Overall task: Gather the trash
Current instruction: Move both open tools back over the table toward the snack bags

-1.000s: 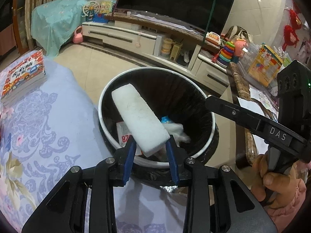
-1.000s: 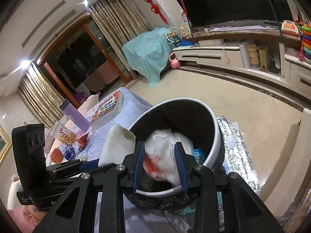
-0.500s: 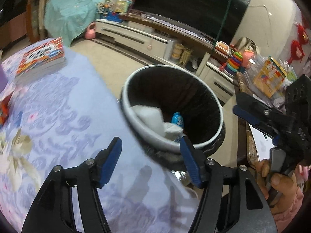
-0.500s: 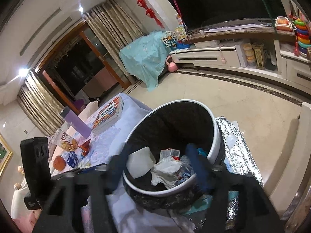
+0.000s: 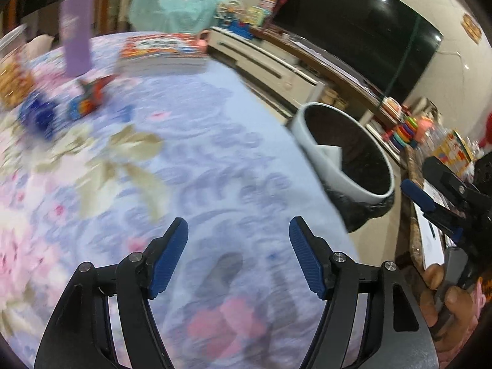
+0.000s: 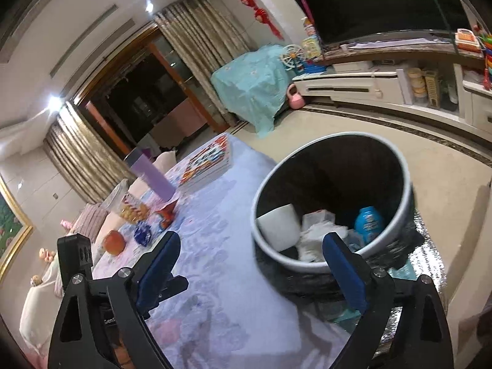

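Beside the surface [image 5: 215,160]: bin [image 6: 335,203] holding dropped trash; left hand-held gripper [image 5: 238,256] and right hand-held gripper [image 6: 250,272], both spread apart, empty, free for further pickups.

Glossy bin rim [image 6: 333,265], crinkly black liner [image 6: 409,240], soft floral tablecloth [image 5: 190,166].

floral tablecloth [image 5: 215,160], book stack [image 5: 163,53], purple bottle [image 5: 75,40]

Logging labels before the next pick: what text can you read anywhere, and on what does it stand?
"Gen": small white print on the body of the left gripper, seen in the right wrist view; the rest is hidden.
Book stack: cover print blurred, unreadable.
Blue bottle in the trash bin: label too blurred to read.
Snack jar: label unreadable.
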Tool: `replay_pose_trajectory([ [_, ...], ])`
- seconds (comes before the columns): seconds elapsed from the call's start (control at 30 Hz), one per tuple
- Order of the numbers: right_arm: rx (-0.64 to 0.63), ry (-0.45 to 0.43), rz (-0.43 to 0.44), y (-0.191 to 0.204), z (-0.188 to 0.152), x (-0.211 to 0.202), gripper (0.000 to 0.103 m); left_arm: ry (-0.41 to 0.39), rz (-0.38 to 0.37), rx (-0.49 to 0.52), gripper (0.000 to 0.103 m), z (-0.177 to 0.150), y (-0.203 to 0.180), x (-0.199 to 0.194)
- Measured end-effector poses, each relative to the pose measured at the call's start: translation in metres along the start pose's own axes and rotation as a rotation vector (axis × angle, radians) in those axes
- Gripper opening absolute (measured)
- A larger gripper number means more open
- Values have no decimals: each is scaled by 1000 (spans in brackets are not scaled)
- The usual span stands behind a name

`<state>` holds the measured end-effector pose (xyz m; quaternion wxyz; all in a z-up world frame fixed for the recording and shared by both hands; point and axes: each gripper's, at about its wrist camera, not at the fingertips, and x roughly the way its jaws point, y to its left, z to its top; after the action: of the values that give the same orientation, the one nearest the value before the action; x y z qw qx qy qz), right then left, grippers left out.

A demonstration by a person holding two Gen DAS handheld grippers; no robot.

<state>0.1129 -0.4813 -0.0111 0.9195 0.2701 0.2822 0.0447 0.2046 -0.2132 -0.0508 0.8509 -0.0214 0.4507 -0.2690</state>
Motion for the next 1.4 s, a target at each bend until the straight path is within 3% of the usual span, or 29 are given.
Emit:
replay_pose_trajectory([
  [0.43, -84, 100, 74, 56, -28, 40, 98, -54, 126, -163, 74, -20, 87, -34],
  [0.8, -92, 161, 150, 90, -51, 84, 98, -67, 183, -230, 75, -18, 128, -37],
  [1.1, -59, 168, 179, 96, -42, 115, 98, -94, 210, -284, 78, 10, 156, -28],
  [1.4, -44, 194, 191, 99, -26, 153, 98, -137, 264, -275, 78, 52, 174, -9],
])
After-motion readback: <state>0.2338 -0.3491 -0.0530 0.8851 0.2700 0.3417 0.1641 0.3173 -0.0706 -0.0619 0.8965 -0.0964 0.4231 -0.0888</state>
